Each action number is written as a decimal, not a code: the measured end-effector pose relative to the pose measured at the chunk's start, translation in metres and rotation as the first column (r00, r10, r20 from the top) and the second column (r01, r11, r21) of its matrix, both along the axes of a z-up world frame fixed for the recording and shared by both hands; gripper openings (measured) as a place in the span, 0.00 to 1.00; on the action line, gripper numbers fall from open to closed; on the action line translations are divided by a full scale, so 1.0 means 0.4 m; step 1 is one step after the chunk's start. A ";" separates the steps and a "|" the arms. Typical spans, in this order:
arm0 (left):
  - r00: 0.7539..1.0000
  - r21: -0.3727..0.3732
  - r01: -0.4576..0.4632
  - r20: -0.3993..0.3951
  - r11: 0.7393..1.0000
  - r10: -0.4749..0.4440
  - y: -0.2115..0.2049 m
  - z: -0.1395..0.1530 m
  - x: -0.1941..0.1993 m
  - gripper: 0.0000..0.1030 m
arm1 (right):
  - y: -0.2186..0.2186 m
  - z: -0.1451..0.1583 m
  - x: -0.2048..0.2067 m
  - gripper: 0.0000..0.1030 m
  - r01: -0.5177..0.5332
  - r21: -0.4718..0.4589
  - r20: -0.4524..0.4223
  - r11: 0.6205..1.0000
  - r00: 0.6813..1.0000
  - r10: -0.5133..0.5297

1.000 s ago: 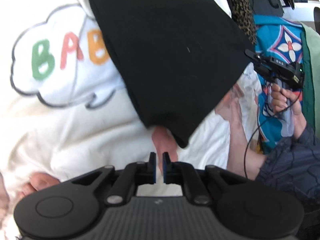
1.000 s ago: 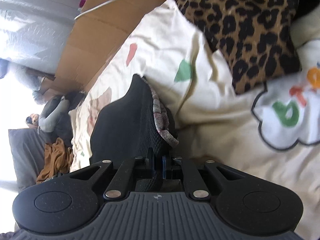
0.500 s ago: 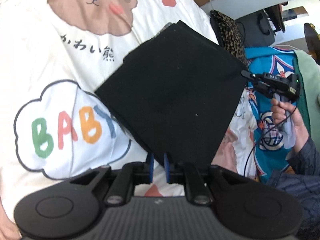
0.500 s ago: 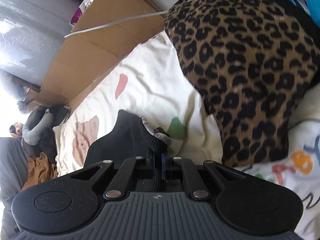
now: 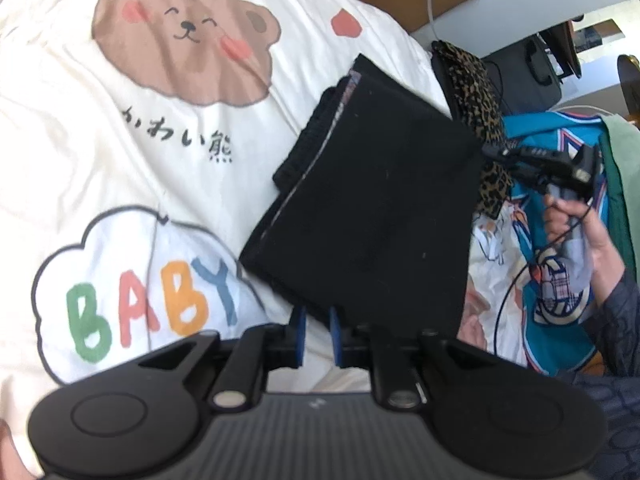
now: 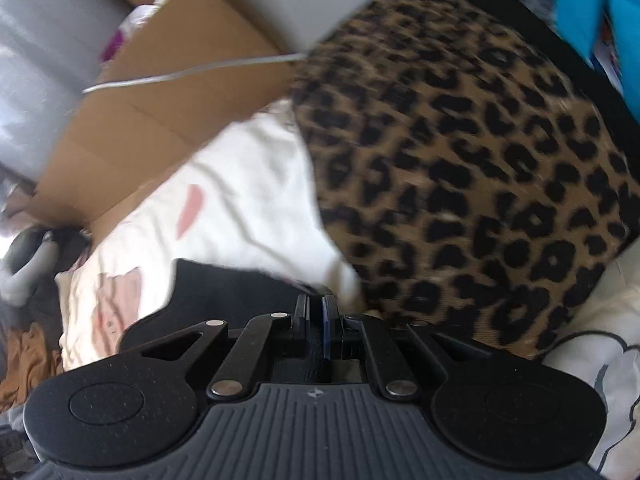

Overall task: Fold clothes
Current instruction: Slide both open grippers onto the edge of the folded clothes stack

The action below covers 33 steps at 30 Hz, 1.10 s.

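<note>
Fabric first: in the left wrist view a black folded garment (image 5: 372, 208) lies on the cream bear-print duvet (image 5: 120, 152), toward the side where a leopard-print cushion (image 5: 472, 88) and a turquoise patterned cloth (image 5: 560, 288) are heaped. Its long axis runs slantwise, from the near corner at the left gripper (image 5: 316, 330) up toward the far edge by the cardboard. The stacked layer edges, with a pale seam, face the bear print. The left gripper's jaws are a little apart around the near corner, though I cannot tell if they pinch it. A person's hand (image 5: 576, 228) holds the right gripper (image 5: 490, 151) at the garment's far right corner.

In the right wrist view, blurred, the right gripper (image 6: 316, 320) is clenched on the black cloth, which lies low at the left beside the cushion.

The garment looks soft, light and limp, several layers thick. It will likely sag and slide apart unless taken at corners through all layers
</note>
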<state>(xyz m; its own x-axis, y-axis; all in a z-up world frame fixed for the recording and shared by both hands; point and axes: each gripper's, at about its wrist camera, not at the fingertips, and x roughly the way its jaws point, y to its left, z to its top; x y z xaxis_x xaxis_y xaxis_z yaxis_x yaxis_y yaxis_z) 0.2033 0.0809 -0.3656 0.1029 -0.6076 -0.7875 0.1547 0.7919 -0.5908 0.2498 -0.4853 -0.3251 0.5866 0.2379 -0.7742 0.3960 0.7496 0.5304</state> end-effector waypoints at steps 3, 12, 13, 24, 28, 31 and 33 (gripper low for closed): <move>1.000 -0.007 -0.004 0.011 1.000 0.004 -0.012 0.006 0.013 0.21 | -0.037 -0.017 -0.023 0.09 0.063 0.067 0.031 0.996 0.997 -0.065; 0.997 0.076 0.032 0.069 0.997 -0.038 -0.065 0.032 0.077 0.40 | -0.003 -0.039 -0.114 0.33 0.046 0.156 0.076 0.987 0.995 -0.058; 0.996 0.088 0.029 0.078 0.996 -0.036 -0.068 0.032 0.087 0.40 | 0.003 -0.042 -0.121 0.37 0.045 0.163 0.075 0.986 0.995 -0.058; 0.977 0.171 0.067 0.190 0.983 -0.099 -0.183 0.075 0.197 0.54 | 0.115 -0.037 -0.233 0.46 -0.016 0.147 0.072 0.989 0.997 0.006; 0.969 0.176 0.101 0.206 0.979 -0.137 -0.234 0.060 0.244 0.57 | 0.131 -0.070 -0.263 0.47 0.013 0.157 0.063 0.987 0.998 -0.023; 0.957 0.188 0.122 0.237 0.975 -0.165 -0.258 0.040 0.277 0.57 | 0.128 -0.095 -0.276 0.47 0.040 0.195 0.063 0.980 0.997 -0.053; 0.954 0.192 0.121 0.247 0.974 -0.167 -0.272 0.023 0.295 0.59 | 0.128 -0.113 -0.275 0.47 0.053 0.220 0.060 0.974 0.996 -0.067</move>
<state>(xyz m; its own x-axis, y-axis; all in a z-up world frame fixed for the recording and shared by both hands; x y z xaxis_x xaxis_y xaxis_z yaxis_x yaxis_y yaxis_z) 0.3211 -0.0277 -0.3565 0.2395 -0.4880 -0.8394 0.4046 0.8361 -0.3706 0.1398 -0.4340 -0.3701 0.6533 0.3595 -0.6663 0.3951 0.5888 0.7051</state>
